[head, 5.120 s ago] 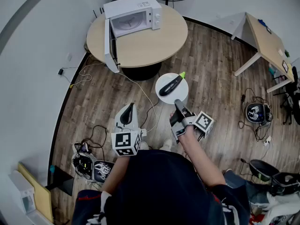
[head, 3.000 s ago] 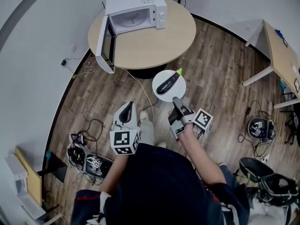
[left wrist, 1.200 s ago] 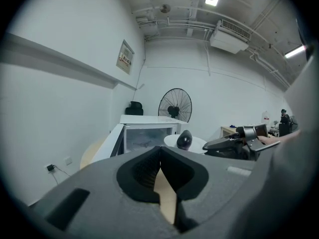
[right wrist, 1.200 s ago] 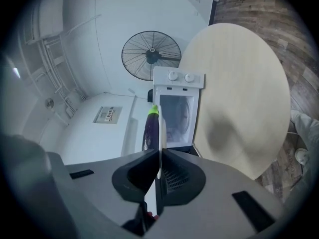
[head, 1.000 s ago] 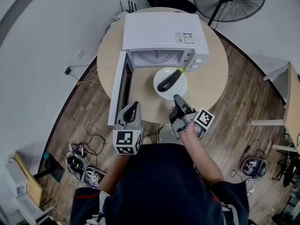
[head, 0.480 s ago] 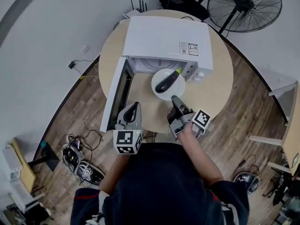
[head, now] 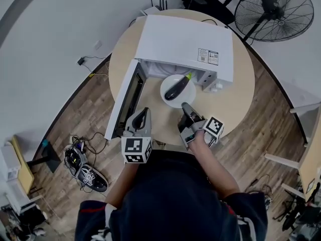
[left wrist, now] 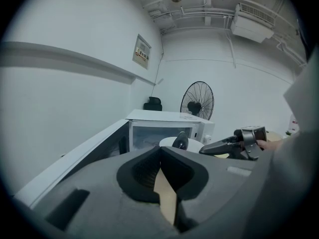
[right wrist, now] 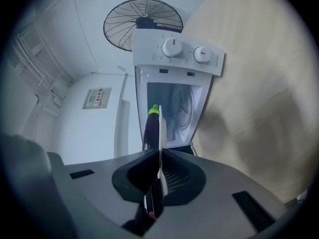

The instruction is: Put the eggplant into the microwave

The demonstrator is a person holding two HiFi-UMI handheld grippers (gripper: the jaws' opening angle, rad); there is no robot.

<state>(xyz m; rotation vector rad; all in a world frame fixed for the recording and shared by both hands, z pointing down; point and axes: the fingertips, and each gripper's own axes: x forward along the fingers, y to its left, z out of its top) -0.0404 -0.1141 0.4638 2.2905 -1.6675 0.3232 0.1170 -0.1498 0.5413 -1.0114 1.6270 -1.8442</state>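
My right tongs grip the near rim of the plate. The eggplant lies on it straight ahead, green tip pointing into the microwave cavity. My left tongs are pressed together, empty, off beside the door.

Microwave cavity mostly hidden under its top; label txt unreadable

The microwave is white and sits on a pale beige table. In front of the microwave, a white plate carries a dark purple eggplant with a bright green stem. Behind the microwave is a black fan. The floor is brown wood planks.
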